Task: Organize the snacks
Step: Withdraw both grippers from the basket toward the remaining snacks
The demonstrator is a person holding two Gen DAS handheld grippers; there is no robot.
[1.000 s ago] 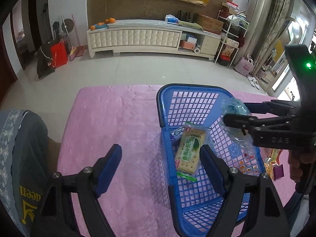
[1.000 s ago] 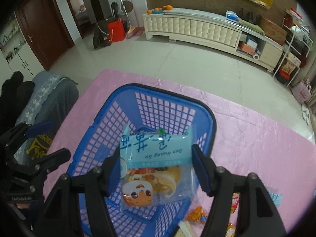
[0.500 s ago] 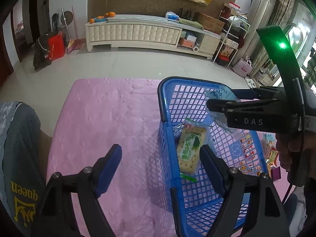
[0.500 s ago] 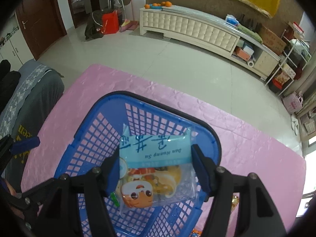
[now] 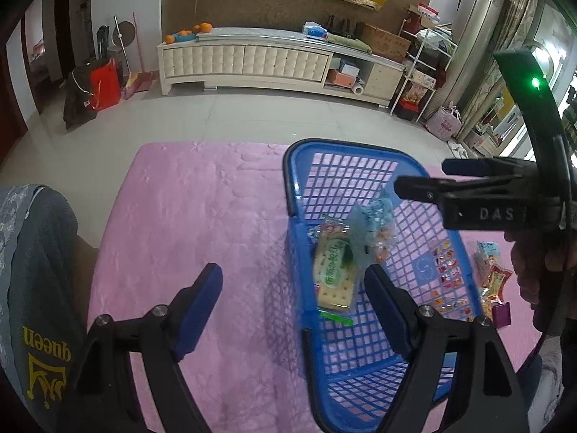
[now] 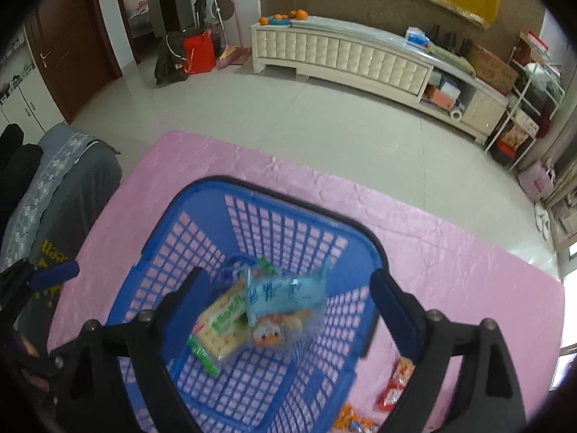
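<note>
- Right wrist view is showing my right gripper [image 6: 285, 303] hanging straight above the blue basket [image 6: 360, 241]; its jaws have just been opening and are now standing wide, with nothing pressed between the pads.
- Below that gap the light-blue snack bag [image 6: 285, 294] is lying loose in the basket, apart from both pads, tilted, its long axis running roughly across from one pad toward the other. I am judging it released and dropping or settling.
- It is resting partly over the cracker pack [image 6: 221, 326], whose long axis is running toward the basket's near corner.
- I am reading the next pick as lying outside the basket: more snack packets [image 6: 395, 389] are sitting on the pink cloth [image 6: 450, 274] by the basket's right side, near the cloth's near edge. They lie to the right of my right gripper, so that hand is much the nearer.
- My left gripper [image 5: 294, 299] is hovering with its jaws apart and holding nothing, straddling the basket's left wall, well away from those packets.
- Materials: the basket is looking like rigid plastic lattice with a solid rim, the cloth soft and quilted, the bags thin, crinkly film that I am expecting to slip and crumple, and the cracker pack flat and stiffer.
</note>
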